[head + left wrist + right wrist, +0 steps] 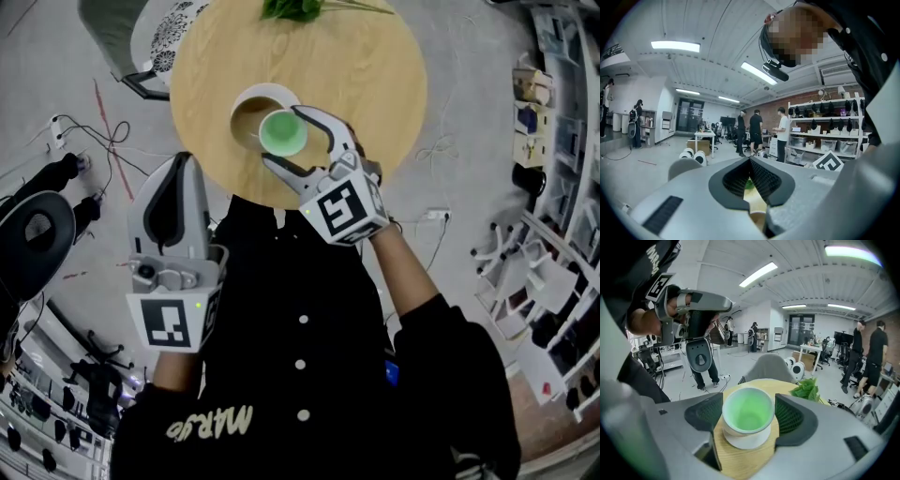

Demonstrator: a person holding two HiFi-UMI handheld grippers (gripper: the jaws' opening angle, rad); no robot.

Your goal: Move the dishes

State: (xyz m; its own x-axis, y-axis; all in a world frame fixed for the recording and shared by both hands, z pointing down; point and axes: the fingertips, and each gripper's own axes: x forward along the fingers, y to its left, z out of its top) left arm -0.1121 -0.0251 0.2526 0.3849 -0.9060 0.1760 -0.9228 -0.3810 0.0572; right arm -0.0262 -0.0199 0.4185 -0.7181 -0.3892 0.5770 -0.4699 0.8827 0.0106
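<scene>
At the round wooden surface, I am hovering my left gripper off its 7 o'clock side, jaws pressed together on nothing. My right gripper is reaching over the 6 o'clock edge, where a white dish is carrying a green-lined cup. Its jaws are standing spread at the cup's 3 and 9 o'clock. The cup is looking light, rigid, glaze-slick and breakable. I am judging the wall just under the rim the place to take hold.
</scene>
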